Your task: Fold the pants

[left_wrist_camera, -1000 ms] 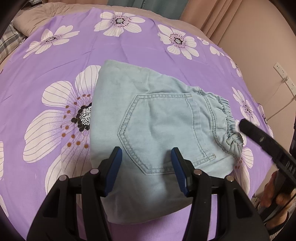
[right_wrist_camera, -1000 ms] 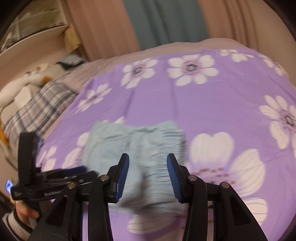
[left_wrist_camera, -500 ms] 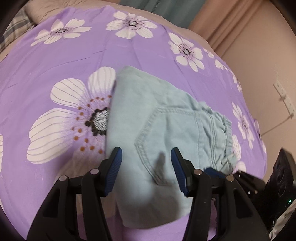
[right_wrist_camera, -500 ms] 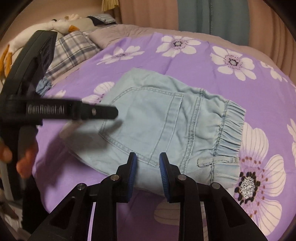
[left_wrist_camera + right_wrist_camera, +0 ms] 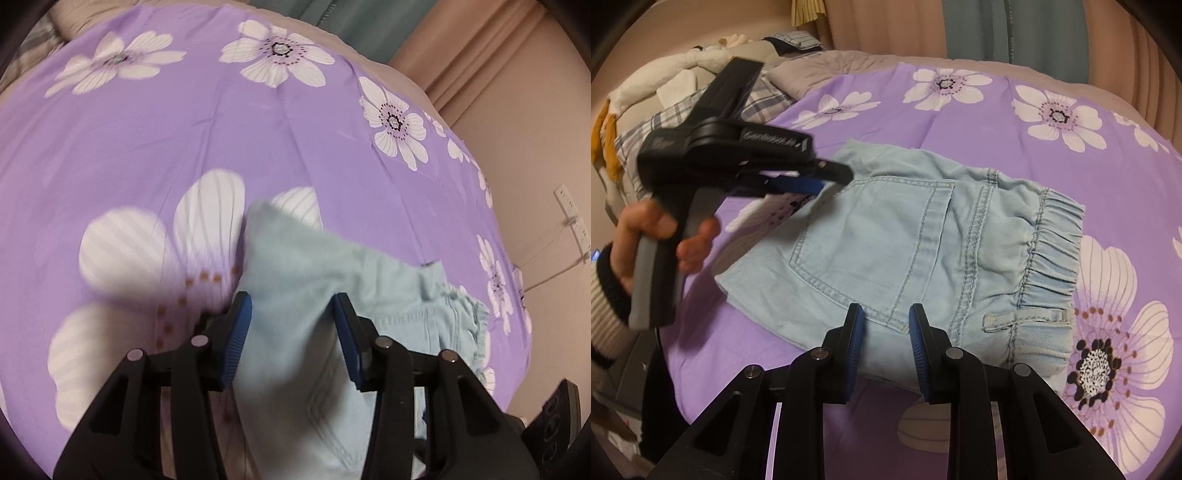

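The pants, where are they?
The folded pants lie on the purple flowered bedspread, just ahead of the right gripper, waistband beside a big white flower.

Left gripper [image 5: 291, 332] now low over pants [image 5: 923, 240], right fingers [image 5: 855, 332] narrower.

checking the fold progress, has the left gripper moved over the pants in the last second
Yes. In the right wrist view, the left gripper went from low beside the pants to above their far-left edge.

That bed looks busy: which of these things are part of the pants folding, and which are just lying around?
Part of the job:
- folded light-blue pants
- left gripper, open above the pants
- right gripper, open at their near edge

Just lying about:
- purple flowered bedspread
- plaid bedding
- curtains
- wall socket
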A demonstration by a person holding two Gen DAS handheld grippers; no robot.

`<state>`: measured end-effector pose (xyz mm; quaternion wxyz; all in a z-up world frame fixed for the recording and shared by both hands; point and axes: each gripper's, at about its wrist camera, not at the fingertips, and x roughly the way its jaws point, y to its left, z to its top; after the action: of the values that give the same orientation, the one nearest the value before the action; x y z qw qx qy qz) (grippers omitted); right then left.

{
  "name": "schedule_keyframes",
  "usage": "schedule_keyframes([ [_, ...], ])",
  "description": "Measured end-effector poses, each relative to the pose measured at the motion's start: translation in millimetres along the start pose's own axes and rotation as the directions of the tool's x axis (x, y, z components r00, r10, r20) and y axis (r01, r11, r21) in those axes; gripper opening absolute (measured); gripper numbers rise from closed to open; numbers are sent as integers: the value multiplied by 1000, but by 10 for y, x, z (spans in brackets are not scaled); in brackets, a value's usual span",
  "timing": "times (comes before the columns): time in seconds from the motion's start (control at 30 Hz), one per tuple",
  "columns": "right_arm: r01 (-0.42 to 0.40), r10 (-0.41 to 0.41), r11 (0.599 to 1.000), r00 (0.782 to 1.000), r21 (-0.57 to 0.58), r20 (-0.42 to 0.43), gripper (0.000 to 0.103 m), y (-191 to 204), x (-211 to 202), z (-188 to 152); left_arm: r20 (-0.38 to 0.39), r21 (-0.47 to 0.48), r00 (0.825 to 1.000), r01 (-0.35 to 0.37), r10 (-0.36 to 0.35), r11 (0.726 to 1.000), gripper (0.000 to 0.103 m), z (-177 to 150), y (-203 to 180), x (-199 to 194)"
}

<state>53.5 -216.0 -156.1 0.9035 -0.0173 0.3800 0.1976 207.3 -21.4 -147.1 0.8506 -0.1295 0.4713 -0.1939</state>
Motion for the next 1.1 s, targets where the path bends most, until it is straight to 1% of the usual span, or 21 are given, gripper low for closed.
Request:
schedule_keyframes([
  [0.2,6,-6,1000,1000,-5,-4,28,9,17,7,-10,20,999,-39,40,999,47,231,33,166],
  [0.33,3,-2,1000,1000,5,-10,28,-6,18,11,-18,17,1000,-22,22,1000,45,153,66,107],
  [0.47,9,-9,1000,1000,12,-15,28,-1,27,23,-19,21,1000,7,-7,1000,45,-98,55,-49],
  [0.6,4,-3,999,1000,41,-20,29,-25,25,32,-14,-13,999,43,-43,999,45,-352,93,-240],
  [0.67,5,-4,999,1000,51,-22,29,-37,29,38,-24,-25,998,63,-64,998,45,-485,88,-311],
  [0.73,13,-12,999,1000,52,-24,29,-24,32,41,-25,-4,999,48,-48,999,45,-616,35,-366],
  [0.8,20,-18,998,999,53,-27,30,-13,36,48,-26,27,999,19,-18,999,45,-758,-23,-410],
  [0.83,21,-19,998,999,54,-27,30,-8,32,46,-33,32,999,19,-18,999,45,-818,-32,-417],
  [1.0,3,0,995,1000,96,-28,30,-55,17,36,-58,-14,993,106,-106,994,45,-1107,-11,-505],
  [1.1,-8,12,991,1000,135,-28,30,-93,6,41,-72,-49,988,136,-139,989,45,-1216,0,-525],
])
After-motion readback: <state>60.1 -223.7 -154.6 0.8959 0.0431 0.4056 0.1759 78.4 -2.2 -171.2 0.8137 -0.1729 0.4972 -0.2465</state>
